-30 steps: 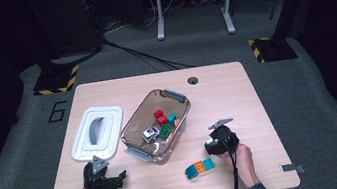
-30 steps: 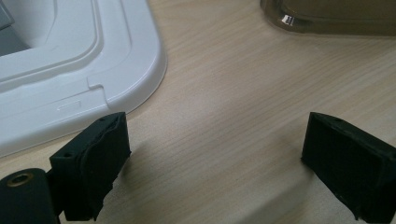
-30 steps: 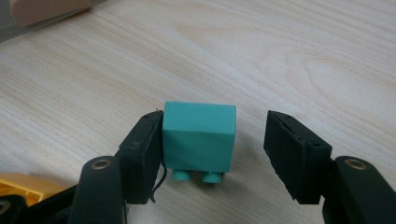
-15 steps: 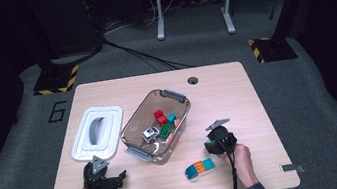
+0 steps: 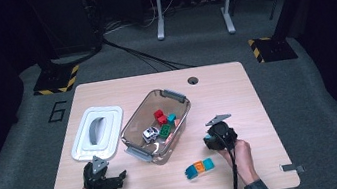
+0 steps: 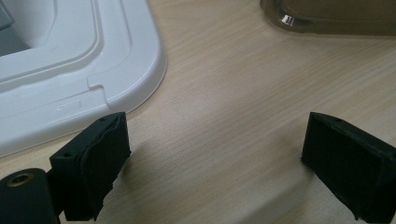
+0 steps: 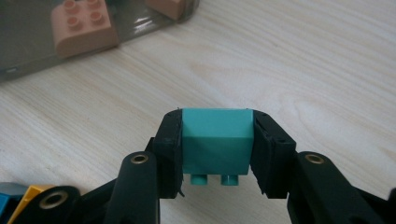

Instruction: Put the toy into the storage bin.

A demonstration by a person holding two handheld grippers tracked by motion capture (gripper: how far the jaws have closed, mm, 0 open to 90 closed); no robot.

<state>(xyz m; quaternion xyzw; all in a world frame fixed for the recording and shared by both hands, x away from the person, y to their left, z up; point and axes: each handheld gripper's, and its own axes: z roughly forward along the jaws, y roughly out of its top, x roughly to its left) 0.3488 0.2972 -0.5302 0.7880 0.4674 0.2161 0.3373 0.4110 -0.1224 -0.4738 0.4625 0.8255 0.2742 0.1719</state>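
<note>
My right gripper [image 7: 217, 140] is shut on a teal brick [image 7: 215, 135], held just above the wooden table [image 7: 303, 70]; its jaws have just been closing on it. In the high view the right gripper [image 5: 212, 137] is to the right of the clear bin [image 5: 177, 96]. That bin holds red [image 5: 159, 116], teal [image 5: 172, 118] and green [image 5: 166, 130] bricks and a small white toy car [image 5: 150, 134]. My left gripper [image 6: 215, 163] rests open on the table beside the white lid [image 6: 70, 70], nothing between its jaws. In the high view the left gripper [image 5: 114, 177] sits at the front left.
A blue and orange brick piece [image 5: 199, 167] lies on the table near the front edge, left of the right hand. The white lid [image 5: 97, 131] lies left of the bin. A round hole [image 5: 192, 80] is at the table's far edge.
</note>
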